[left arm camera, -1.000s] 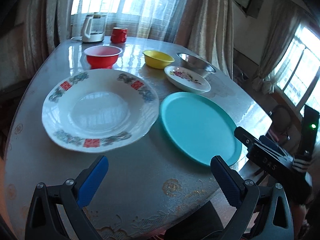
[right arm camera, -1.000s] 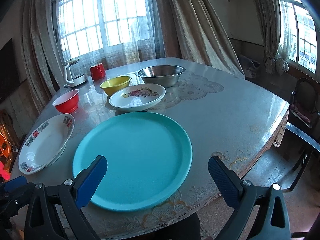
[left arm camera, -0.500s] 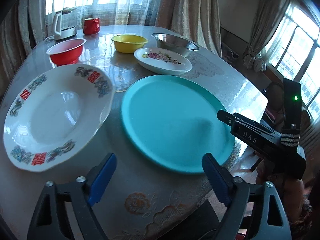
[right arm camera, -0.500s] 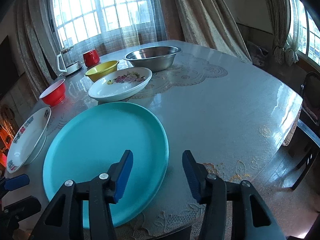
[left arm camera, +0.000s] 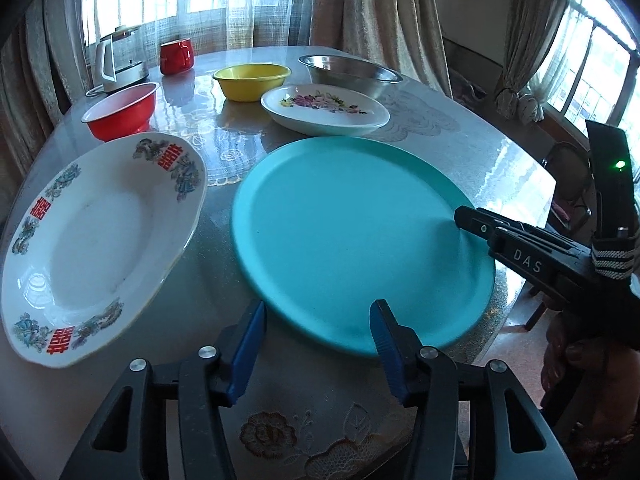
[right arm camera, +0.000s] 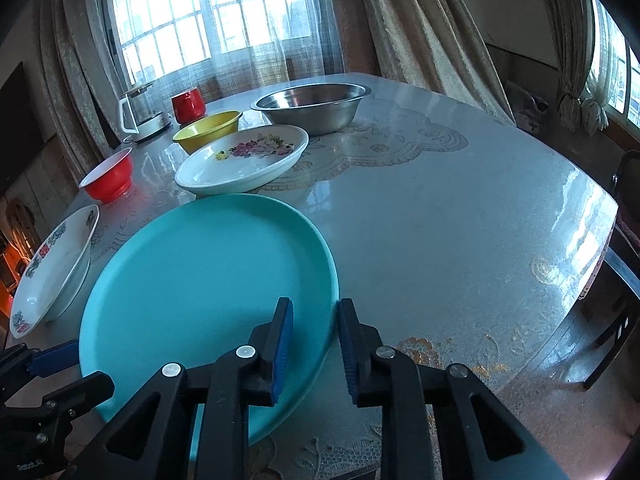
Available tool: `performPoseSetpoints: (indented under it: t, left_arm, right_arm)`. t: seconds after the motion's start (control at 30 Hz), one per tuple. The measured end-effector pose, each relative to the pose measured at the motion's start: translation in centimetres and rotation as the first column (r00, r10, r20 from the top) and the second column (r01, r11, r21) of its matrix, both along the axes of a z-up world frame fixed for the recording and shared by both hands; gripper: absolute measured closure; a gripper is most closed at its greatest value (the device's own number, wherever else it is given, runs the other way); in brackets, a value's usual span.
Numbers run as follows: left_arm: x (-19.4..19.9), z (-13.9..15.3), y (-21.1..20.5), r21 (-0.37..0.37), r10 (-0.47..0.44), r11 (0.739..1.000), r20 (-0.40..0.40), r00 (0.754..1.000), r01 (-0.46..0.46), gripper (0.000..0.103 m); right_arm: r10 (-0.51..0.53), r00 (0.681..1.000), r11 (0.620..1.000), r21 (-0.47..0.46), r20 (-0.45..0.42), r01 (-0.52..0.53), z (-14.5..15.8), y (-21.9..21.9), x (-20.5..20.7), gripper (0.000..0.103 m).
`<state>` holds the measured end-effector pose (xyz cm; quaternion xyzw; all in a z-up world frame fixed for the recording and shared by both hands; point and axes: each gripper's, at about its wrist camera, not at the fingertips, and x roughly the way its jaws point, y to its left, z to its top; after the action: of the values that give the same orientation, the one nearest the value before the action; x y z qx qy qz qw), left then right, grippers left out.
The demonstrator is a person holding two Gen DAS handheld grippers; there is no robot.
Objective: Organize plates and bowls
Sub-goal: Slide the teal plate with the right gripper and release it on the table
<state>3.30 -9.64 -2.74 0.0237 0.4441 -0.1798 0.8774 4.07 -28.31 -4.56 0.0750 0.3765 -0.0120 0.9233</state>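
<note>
Sitting flat on table [right arm camera: 460,232], near front edge: large teal plate [left arm camera: 352,232], centre of both wrist views. Straddling its near rim: left gripper [left arm camera: 318,340], jaws roughly half open and closing, blue pads not yet touching the rim, plate edge lying between them. Straddling its right-hand rim: right gripper [right arm camera: 314,340], jaws narrow and closing, one blue pad over the plate surface, the other just outside the edge; pads appearing close to the rim but contact not possible to confirm. Showing in left wrist view at far right: right gripper body reaching over the plate's right side, hand [left arm camera: 580,364] gripping its handle below. Lying just left of teal plate, nearly touching: white deep plate with red and blue rim pattern [left arm camera: 100,236], upright. Sitting behind teal plate, just apart: white floral plate [right arm camera: 244,160]. Standing behind that: yellow bowl [left arm camera: 252,80] to the left, steel bowl [right arm camera: 312,106] to the right, both upright. Standing beyond the patterned plate: red bowl [left arm camera: 122,110]. Sitting at far edge near window curtains: red mug [left arm camera: 176,56] and white kettle [left arm camera: 120,60], side by side. Showing under glossy table surface: lace and gold floral pattern.
</note>
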Motion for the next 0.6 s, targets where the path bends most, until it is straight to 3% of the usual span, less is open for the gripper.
performPoseSetpoints:
  t: [0.23, 0.6]
  left_arm:
    - [0.5, 0.1, -1.0, 0.009, -0.010, 1.000, -0.007, 1.000, 0.010, 0.050]
    - [1.6, 0.2, -4.7, 0.015, -0.099, 0.995, -0.024, 0.995, 0.100, 0.051]
  right_arm:
    - [-0.019, 0.999, 1.000, 0.000, -0.028, 0.019, 0.2, -0.9, -0.1, 0.082]
    - [-0.112, 0.993, 0.994, -0.010, -0.047, 0.111, 0.3, -3.9, -0.5, 0.083]
